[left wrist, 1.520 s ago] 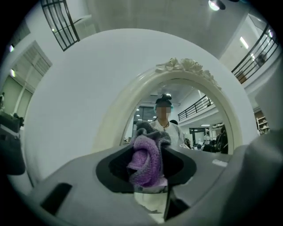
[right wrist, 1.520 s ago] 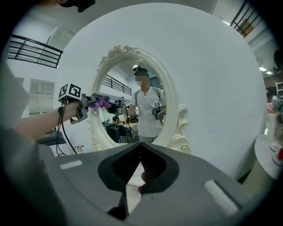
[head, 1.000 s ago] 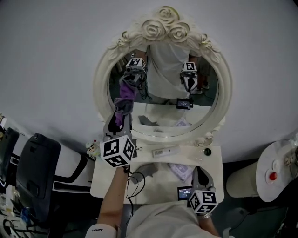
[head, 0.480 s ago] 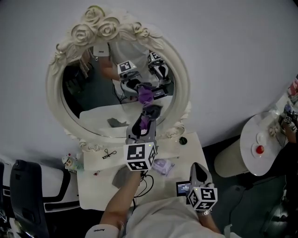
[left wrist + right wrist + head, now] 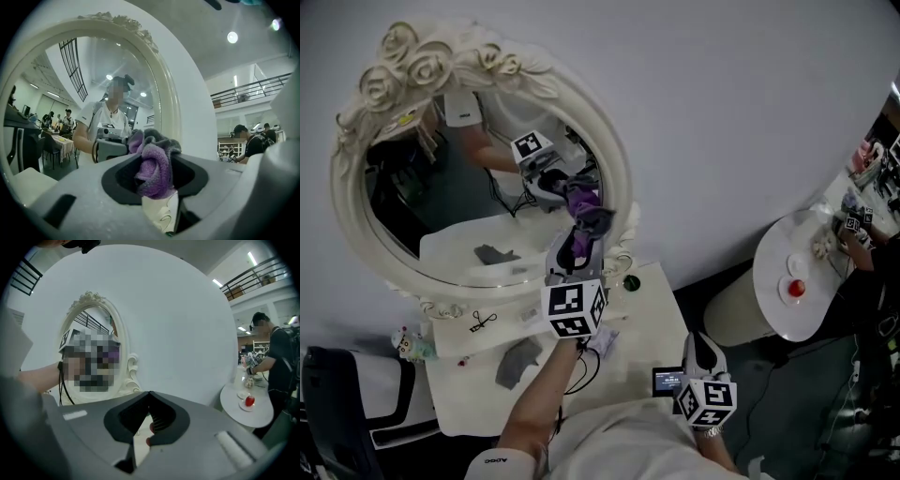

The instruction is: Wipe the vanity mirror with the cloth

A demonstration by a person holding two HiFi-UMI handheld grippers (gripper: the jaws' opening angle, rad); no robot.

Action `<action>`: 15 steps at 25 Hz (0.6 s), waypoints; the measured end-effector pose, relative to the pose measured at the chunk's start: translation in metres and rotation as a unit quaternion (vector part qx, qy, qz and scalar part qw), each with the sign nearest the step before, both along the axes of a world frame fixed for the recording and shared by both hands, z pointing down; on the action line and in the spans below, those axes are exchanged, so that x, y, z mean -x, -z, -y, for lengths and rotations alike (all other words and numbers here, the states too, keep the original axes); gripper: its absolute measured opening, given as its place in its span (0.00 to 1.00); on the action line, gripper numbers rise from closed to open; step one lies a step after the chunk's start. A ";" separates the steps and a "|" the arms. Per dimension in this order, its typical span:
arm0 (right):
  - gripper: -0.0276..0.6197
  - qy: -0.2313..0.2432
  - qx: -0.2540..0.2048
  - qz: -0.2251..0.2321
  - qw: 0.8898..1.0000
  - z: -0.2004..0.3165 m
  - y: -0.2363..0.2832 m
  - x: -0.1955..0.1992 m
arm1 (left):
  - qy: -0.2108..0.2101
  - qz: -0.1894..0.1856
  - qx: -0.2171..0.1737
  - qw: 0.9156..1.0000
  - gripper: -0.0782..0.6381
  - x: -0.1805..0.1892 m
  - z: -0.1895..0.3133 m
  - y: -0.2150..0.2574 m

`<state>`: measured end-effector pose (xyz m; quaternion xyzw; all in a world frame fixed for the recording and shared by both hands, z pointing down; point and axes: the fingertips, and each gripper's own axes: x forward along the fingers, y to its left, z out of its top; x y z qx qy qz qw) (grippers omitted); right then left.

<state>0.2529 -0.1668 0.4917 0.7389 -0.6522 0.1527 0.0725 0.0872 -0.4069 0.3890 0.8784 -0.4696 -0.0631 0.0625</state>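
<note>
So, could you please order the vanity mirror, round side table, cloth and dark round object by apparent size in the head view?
1. vanity mirror
2. round side table
3. cloth
4. dark round object
No two look close in size.

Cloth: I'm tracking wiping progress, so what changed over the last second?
In the head view, the left hand-held gripper swept the cloth across the mirror, from the left part of the glass to its right edge. Unchanged: it stays shut on the cloth, and the right hand-held gripper stays low, shut and empty.
</note>
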 end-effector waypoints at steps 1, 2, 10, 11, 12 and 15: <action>0.05 0.002 0.000 -0.001 1.000 0.001 0.000 0.000 | 0.003 0.000 0.000 1.000 0.33 0.003 0.001 0.001; 0.05 0.005 0.001 0.000 1.000 0.003 0.001 0.001 | 0.007 0.000 0.001 1.000 0.33 0.007 0.002 0.001; 0.05 0.080 0.003 0.009 0.997 0.029 -0.002 0.055 | 0.071 0.005 0.010 0.997 0.33 0.087 -0.001 -0.003; 0.05 0.091 0.004 0.010 0.996 0.033 -0.003 0.065 | 0.083 0.005 0.012 0.996 0.33 0.103 -0.002 -0.005; 0.05 0.100 0.005 0.011 0.995 0.036 -0.003 0.075 | 0.095 0.007 0.014 0.995 0.33 0.118 -0.002 -0.006; 0.05 0.128 0.006 0.013 0.992 0.044 -0.003 0.104 | 0.128 0.010 0.016 0.992 0.33 0.164 -0.003 -0.007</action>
